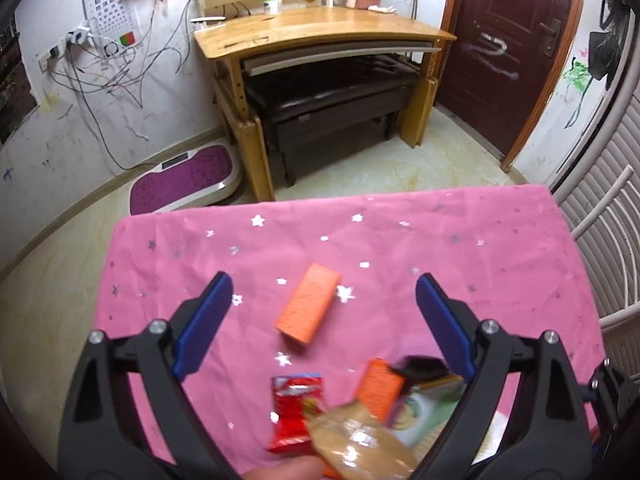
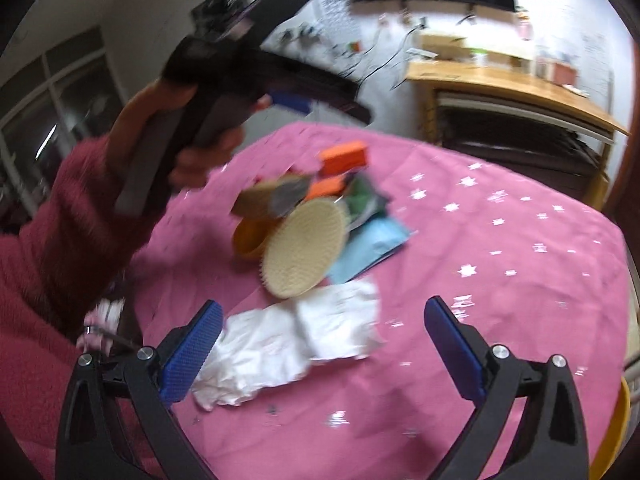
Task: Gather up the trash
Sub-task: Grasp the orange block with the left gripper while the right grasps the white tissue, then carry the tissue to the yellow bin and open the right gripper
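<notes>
My left gripper (image 1: 324,284) is open above the pink star-print tablecloth (image 1: 460,248), an orange box (image 1: 309,307) lying between its fingers. Nearer the camera lie a red snack packet (image 1: 294,412), a tan wrapper (image 1: 360,440), a second orange box (image 1: 378,388) and a green-white packet (image 1: 424,412). In the right wrist view my right gripper (image 2: 324,310) is open just above crumpled white paper (image 2: 288,340). Beyond it a cream woven basket (image 2: 304,248) lies tipped among a blue wrapper (image 2: 370,246), orange boxes (image 2: 344,156) and a tan wrapper (image 2: 272,196). The left gripper (image 2: 292,102) hovers over them in a hand.
A wooden desk (image 1: 320,32) with a dark bench (image 1: 332,100) under it stands beyond the table, a purple mat (image 1: 188,180) on the floor beside it. A brown door (image 1: 516,40) is at the right, white rails (image 1: 608,216) by the table edge. A red sleeve (image 2: 52,240) fills the left.
</notes>
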